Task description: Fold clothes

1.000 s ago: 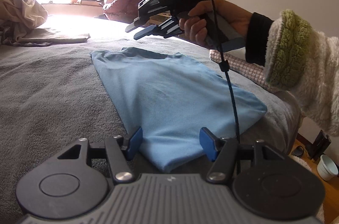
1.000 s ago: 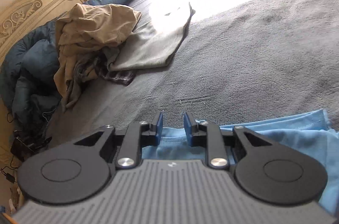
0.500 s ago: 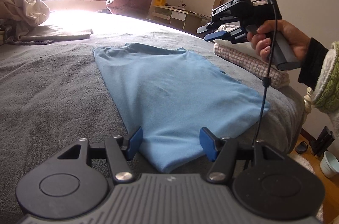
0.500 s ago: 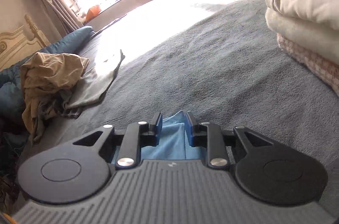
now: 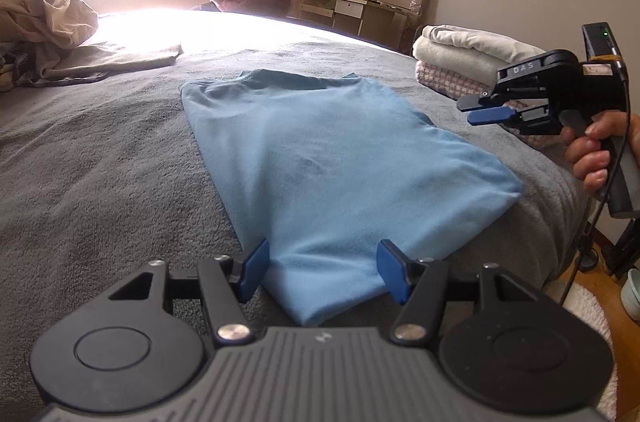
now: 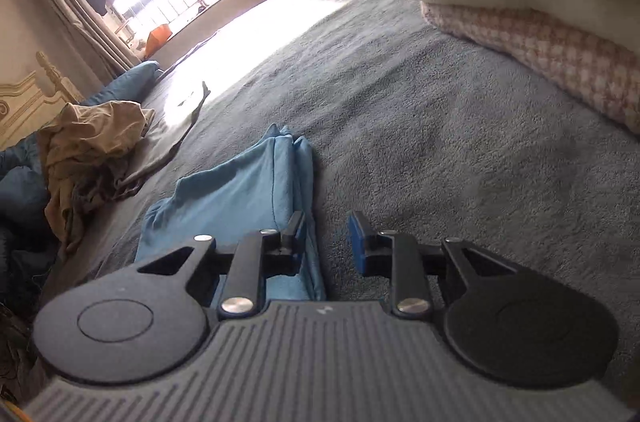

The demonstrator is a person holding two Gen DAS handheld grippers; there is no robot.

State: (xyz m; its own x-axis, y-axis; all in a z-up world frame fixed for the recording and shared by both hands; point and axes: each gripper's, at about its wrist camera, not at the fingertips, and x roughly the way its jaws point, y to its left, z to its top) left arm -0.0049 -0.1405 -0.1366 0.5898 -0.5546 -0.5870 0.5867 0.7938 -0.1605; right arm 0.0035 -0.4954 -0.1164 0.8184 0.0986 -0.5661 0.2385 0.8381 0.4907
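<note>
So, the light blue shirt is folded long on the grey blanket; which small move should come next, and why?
Probably lower the open left gripper onto the near end of the light blue cotton shirt and close on it. The right gripper holds nothing beside the far end, so both ends look ready for folding the shirt in half across the grey fleece blanket.

Two handheld tools poised low, both angled downward.
The left tool [image 5: 322, 270] stood with its jaws wide apart; the right tool [image 5: 478, 108], gripped by bare fingers [image 5: 592, 158], showed a narrow gap between its jaws, nothing held.
</note>
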